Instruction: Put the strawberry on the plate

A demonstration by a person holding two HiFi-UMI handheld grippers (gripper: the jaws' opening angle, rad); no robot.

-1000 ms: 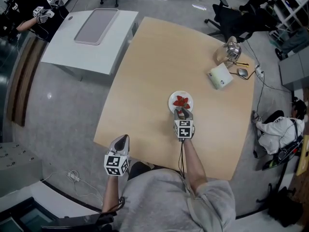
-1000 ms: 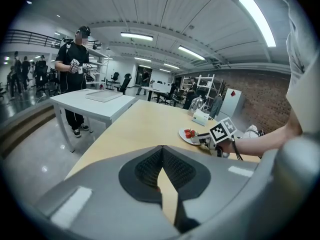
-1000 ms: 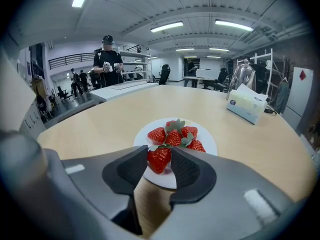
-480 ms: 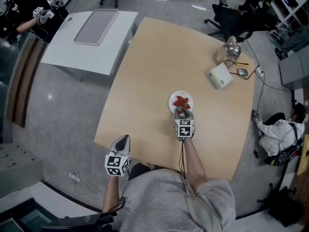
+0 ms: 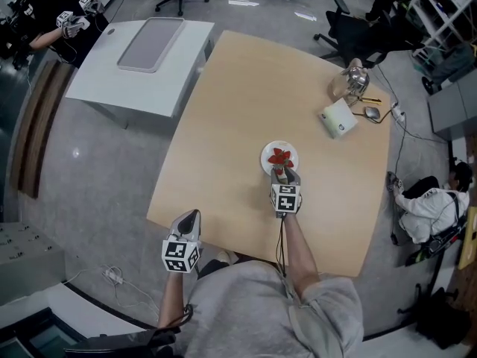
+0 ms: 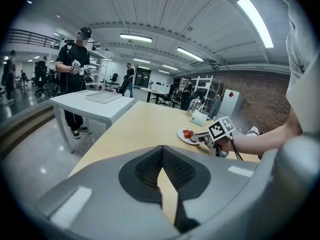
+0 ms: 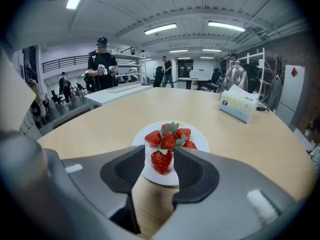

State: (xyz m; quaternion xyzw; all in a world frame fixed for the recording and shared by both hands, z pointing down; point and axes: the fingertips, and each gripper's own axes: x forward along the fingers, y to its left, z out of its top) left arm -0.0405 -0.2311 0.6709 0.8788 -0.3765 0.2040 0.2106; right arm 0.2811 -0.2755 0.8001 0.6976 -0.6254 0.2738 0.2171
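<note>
A white plate on the tan table holds a small pile of red strawberries. My right gripper reaches over the plate's near rim. Its jaws have just been opening and now stand open. One strawberry sits between them on the plate's near edge, with a gap at the left pad. My left gripper hovers at the table's near edge, far left of the plate, shut and holding nothing. The left gripper view shows the plate and the right gripper from the side.
A tissue box, a glass pot and a mouse stand at the table's far right. A white side table with a grey tray is at the far left, a person beside it.
The right gripper stays at the plate's near rim and the left gripper keeps its place. Only the view has shifted slightly.
</note>
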